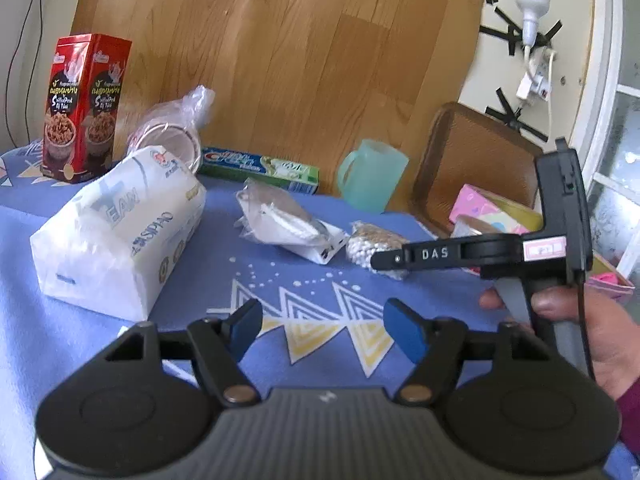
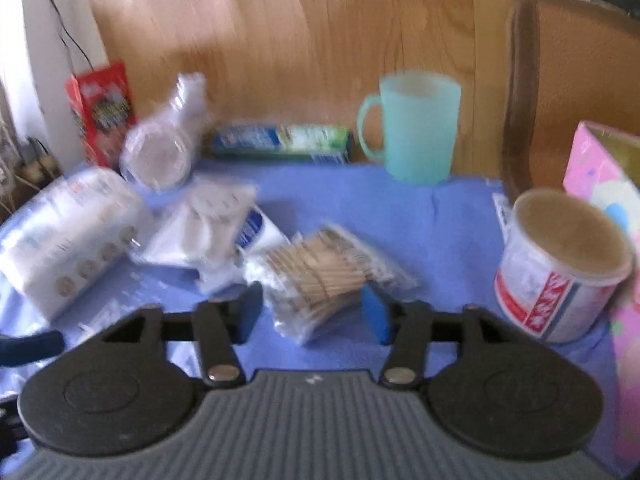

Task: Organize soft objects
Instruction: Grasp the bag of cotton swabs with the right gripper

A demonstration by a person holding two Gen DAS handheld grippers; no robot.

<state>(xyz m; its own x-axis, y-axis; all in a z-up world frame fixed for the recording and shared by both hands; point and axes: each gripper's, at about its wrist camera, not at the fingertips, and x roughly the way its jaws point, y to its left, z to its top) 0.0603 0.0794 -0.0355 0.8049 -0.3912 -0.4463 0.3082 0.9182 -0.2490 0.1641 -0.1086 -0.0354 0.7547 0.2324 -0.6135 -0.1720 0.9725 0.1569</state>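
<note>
Left gripper [image 1: 322, 330] stands wide open above the blue tablecloth [image 1: 280, 280], holding nothing. Right gripper [image 2: 312, 310] is open, its blue pads flanking a bag of cotton swabs [image 2: 320, 276] near centre; contact cannot be confirmed through blur. A tissue pack [image 1: 116, 232] lies left; a small plastic-wrapped packet [image 1: 288, 220] sits between the two. Far side: red snack box [image 1: 82, 108], toothpaste box [image 1: 260, 166], teal mug [image 2: 416, 128]. At right, a round tub [image 2: 560, 272] shows tan contents.
</note>
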